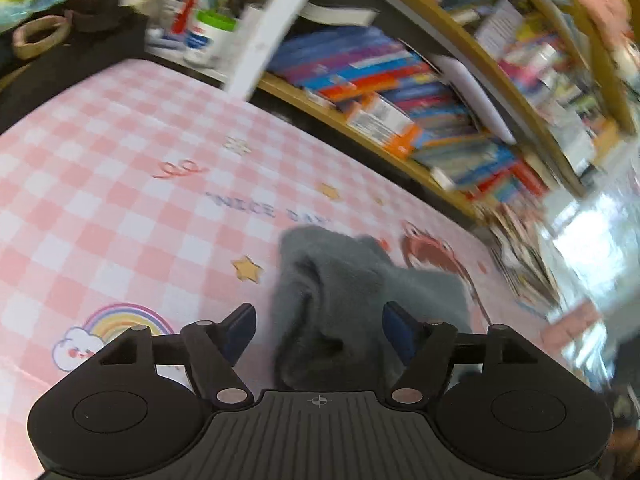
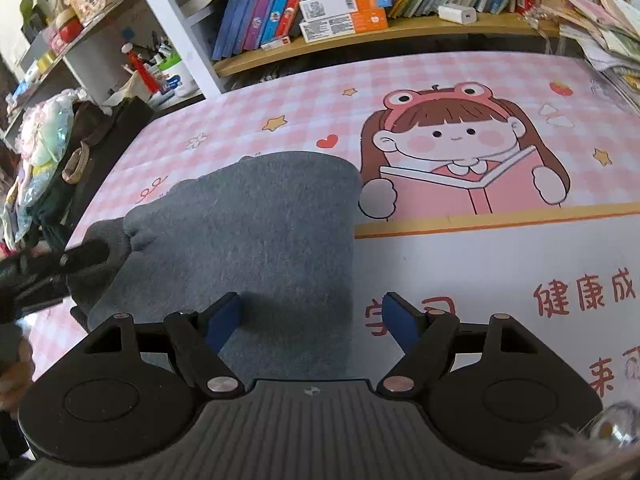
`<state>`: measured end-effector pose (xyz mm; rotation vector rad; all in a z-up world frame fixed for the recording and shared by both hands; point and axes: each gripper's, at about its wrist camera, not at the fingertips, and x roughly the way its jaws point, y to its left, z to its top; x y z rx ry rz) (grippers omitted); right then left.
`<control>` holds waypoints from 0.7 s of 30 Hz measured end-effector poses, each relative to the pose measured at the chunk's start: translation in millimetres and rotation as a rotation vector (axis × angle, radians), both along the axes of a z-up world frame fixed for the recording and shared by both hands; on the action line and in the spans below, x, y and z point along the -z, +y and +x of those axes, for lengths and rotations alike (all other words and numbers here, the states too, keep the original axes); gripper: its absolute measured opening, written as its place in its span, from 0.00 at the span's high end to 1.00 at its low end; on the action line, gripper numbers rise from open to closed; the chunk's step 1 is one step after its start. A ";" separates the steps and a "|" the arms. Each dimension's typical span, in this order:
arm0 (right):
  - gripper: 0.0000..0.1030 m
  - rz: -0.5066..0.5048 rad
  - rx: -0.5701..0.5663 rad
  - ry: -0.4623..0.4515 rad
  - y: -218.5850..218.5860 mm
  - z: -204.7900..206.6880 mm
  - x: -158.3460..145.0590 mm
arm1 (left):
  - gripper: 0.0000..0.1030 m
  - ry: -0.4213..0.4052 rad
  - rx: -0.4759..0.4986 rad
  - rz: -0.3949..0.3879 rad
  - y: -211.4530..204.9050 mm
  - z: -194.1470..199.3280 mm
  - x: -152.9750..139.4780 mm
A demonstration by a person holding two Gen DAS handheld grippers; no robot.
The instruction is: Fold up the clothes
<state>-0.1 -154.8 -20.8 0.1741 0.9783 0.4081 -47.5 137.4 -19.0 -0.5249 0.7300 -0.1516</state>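
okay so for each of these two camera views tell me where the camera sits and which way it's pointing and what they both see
Left wrist: sits on the left gripper, tilted, looking along its open jaws at a bunched grey garment on the pink checked mat, bookshelf behind.
Right wrist: sits on the right gripper, looking over its open jaws across the flat part of the grey garment toward the bookshelf; the left gripper shows at the left edge.
Shared: garment, mat, bookshelf.

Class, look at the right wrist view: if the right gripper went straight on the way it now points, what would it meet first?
Most likely the grey garment. The right gripper is open, and the cloth's right edge lies just ahead between its fingers on the pink mat. Height above the cloth is unclear.
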 end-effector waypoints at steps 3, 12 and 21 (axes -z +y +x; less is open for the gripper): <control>0.26 0.008 0.004 0.010 -1.2 1.4 1.3 | 0.55 0.029 0.027 0.001 -5.5 1.3 7.8; 0.23 0.041 0.021 0.061 -5.1 7.1 9.0 | 0.41 0.107 -0.040 -0.084 10.3 7.4 19.3; 0.30 0.303 0.129 0.219 -27.7 18.1 23.4 | 0.20 0.081 0.063 -0.051 -1.2 18.2 7.2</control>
